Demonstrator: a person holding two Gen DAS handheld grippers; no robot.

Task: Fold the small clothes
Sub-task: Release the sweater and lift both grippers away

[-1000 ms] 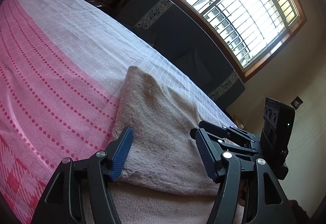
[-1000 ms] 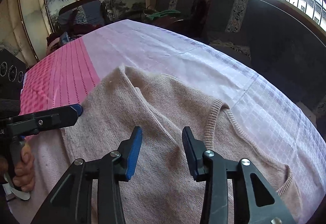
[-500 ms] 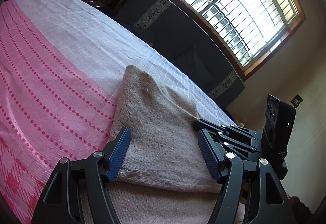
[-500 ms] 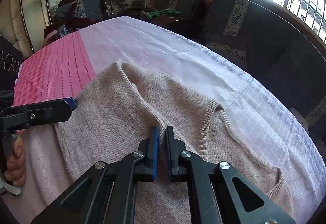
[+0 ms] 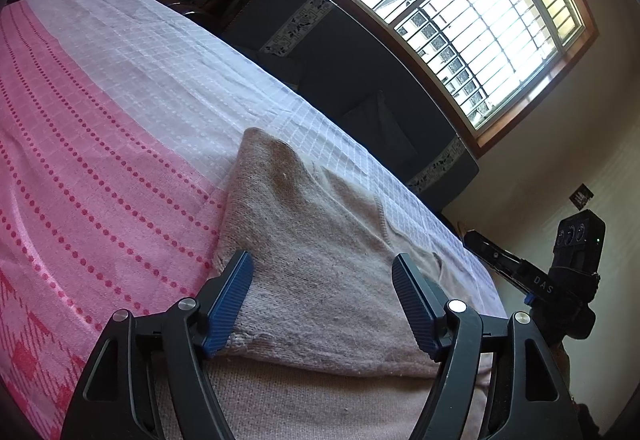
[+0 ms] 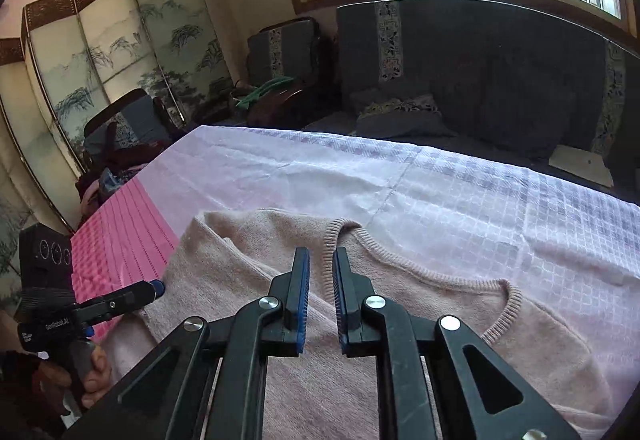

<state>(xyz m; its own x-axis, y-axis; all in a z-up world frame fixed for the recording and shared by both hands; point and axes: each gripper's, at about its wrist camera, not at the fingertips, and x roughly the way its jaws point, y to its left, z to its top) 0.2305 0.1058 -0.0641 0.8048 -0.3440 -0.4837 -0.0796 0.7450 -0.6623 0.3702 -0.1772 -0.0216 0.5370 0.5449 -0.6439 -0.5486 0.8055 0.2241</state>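
Pink-and-white bedspread point(image 5: 120, 143) bears a beige sweater point(image 6: 400, 320) beneath both released tools, right point(image 6: 320, 296) nearly closed, left point(image 5: 324, 304) wide.

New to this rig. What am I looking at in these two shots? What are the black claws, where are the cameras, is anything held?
There is no robot here. A person holds a two-finger tool in each hand, and each one carries a fisheye camera looking along its fingers. One picture is from the left tool, the other from the right tool. On the pink and white tablecloth lies a beige knitted sweater with one side folded over. The left tool's jaws stand wide over the fold and have just been opening. The right tool's jaws are nearly together and have just opened slightly, with nothing visibly between them. Nothing is held.
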